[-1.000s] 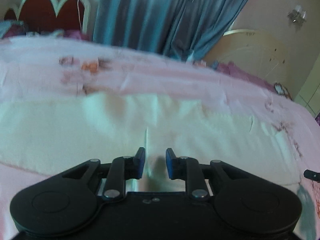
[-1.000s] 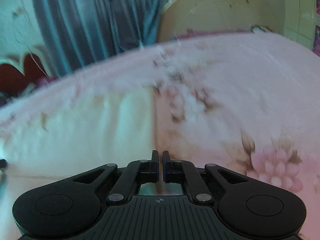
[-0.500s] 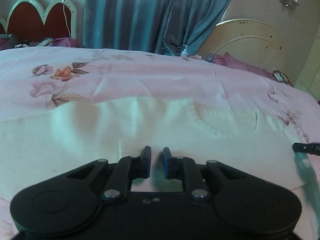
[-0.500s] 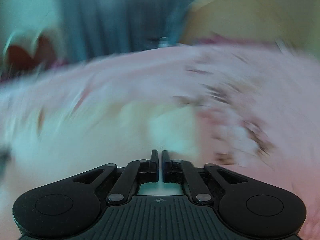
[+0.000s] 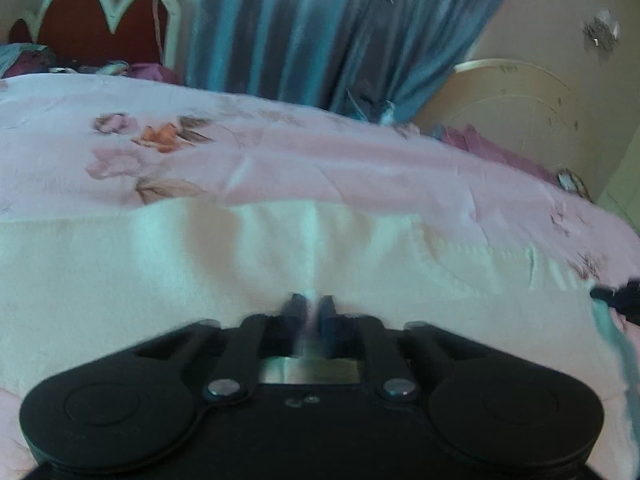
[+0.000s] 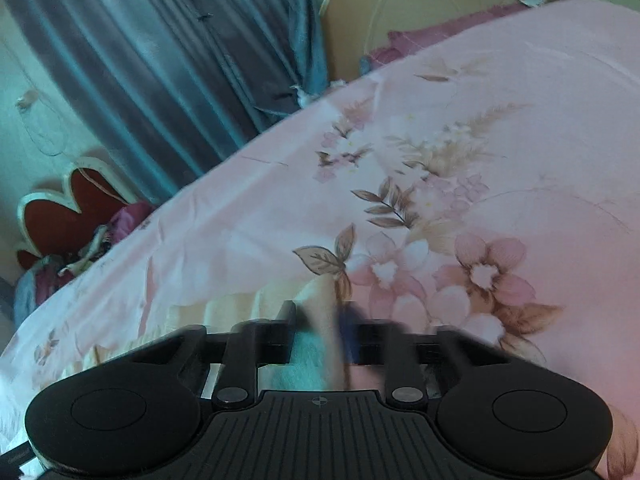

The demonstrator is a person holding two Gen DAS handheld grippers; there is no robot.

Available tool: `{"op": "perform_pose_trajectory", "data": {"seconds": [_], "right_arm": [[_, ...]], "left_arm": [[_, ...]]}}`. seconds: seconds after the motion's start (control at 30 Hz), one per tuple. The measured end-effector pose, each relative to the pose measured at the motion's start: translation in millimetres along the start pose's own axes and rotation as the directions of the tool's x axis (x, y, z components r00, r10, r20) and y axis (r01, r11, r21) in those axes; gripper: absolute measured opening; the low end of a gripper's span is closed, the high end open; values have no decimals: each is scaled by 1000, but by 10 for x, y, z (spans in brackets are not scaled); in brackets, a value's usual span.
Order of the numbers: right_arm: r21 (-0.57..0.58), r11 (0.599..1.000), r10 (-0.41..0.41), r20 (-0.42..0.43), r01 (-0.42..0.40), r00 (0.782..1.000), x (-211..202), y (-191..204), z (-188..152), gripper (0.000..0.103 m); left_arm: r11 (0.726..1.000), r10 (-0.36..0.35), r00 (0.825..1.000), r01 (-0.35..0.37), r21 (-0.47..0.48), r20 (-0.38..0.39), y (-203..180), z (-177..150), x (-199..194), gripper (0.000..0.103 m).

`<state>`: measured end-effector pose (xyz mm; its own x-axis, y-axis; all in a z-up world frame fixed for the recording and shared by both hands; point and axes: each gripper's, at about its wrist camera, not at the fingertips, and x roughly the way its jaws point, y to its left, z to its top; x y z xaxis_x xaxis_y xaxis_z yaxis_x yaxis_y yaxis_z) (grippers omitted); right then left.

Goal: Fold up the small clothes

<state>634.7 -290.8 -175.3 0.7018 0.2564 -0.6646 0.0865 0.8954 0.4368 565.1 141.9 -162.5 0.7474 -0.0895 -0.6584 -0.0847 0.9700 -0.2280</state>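
Left tongs (image 5: pixel 311 309): just closed, pinching the cream knitted garment (image 5: pixel 160 264).
Right tongs (image 6: pixel 320 334): blurred, apart, garment corner between.
Bed: pink floral sheet (image 6: pixel 500 128).

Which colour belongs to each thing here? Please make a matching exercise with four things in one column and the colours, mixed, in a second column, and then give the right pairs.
Things:
1. curtain
2. garment
3. bedsheet
4. headboard

Colours:
A. dark red with a white rim
B. cream
C. blue-grey
D. pink with flowers

Right pairs: 1-C, 2-B, 3-D, 4-A
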Motion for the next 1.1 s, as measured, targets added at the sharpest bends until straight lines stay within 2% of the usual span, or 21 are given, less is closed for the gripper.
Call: {"op": "perform_pose_trajectory", "data": {"seconds": [0.1, 0.17, 0.2, 0.23, 0.3, 0.33, 0.4, 0.43, 0.47, 0.5, 0.53, 0.57, 0.6, 0.63, 0.73, 0.9, 1.0, 1.07, 1.1], "right_arm": [[-111, 991, -69, 2, 69, 998, 69, 102, -54, 4], [-154, 979, -131, 23, 133, 991, 59, 166, -42, 4], [-154, 974, -160, 42, 165, 986, 37, 167, -56, 4], [-159, 968, -184, 69, 193, 981, -27, 187, -67, 4], [-191, 969, -142, 91, 158, 986, -155, 269, -108, 5], [-232, 965, -104, 76, 119, 992, -179, 354, -165, 6], [-308, 949, -60, 45, 71, 997, -162, 541, -292, 31], [-349, 936, -32, 42, 45, 999, -152, 626, -366, 49], [-385, 922, -24, 40, 38, 999, -126, 691, -417, 49], [-415, 908, -41, 46, 57, 998, -104, 731, -452, 49], [-422, 902, -72, 57, 90, 996, -65, 723, -445, 44], [-402, 907, -111, 56, 124, 992, -3, 660, -401, 25], [-360, 918, -163, 40, 167, 986, 82, 539, -322, 18], [-311, 937, -161, 30, 162, 987, 135, 400, -242, 14], [-298, 942, -163, -14, 152, 987, 186, 346, -109, 14], [-314, 939, -167, -54, 142, 984, 65, 366, -103, 14], [-336, 934, -153, -65, 123, 986, -186, 442, -254, 14], [-386, 915, -164, -97, 115, 982, -253, 506, -485, 14], [-407, 904, -175, -77, 129, 982, -280, 508, -602, 14]], "left_arm": [[999, 35, 999, -36, 36, 29, -66, -66, 24, 7], [999, 34, 999, -35, 24, 26, -59, -46, 29, 8], [999, 33, 999, -33, 2, 19, -26, -16, 18, 14], [999, 44, 999, -44, -11, 26, -4, 12, -26, 26], [995, 101, 991, -103, 10, 87, -40, 48, -161, 29], [994, 100, 989, -103, 27, 108, -92, 64, -216, 30], [997, 39, 993, -47, 68, 109, -261, 95, -220, 32], [994, 11, 995, -22, 108, 96, -371, 89, -185, 34], [990, -8, 997, -3, 144, 75, -461, 75, -139, 36], [986, -18, 998, 8, 168, 55, -520, 50, -90, 37], [983, -21, 999, 15, 182, 33, -540, 23, -33, 37], [981, -2, 1000, 1, 193, 4, -519, -9, 38, 37], [979, 19, 1000, -15, 205, -18, -495, -49, 93, 36], [976, 5, 1000, -3, 218, -7, -451, -80, 107, 36], [968, 14, 1000, -12, 252, -8, -474, -63, 110, 36], [974, 18, 1000, -14, 228, -15, -478, -30, 35, 35], [973, -14, 999, 7, 229, 29, -474, -30, -152, 39], [968, -19, 1000, 22, 251, -11, -462, -111, -148, 40], [967, -10, 999, 19, 255, -37, -437, -161, -99, 39]]}}
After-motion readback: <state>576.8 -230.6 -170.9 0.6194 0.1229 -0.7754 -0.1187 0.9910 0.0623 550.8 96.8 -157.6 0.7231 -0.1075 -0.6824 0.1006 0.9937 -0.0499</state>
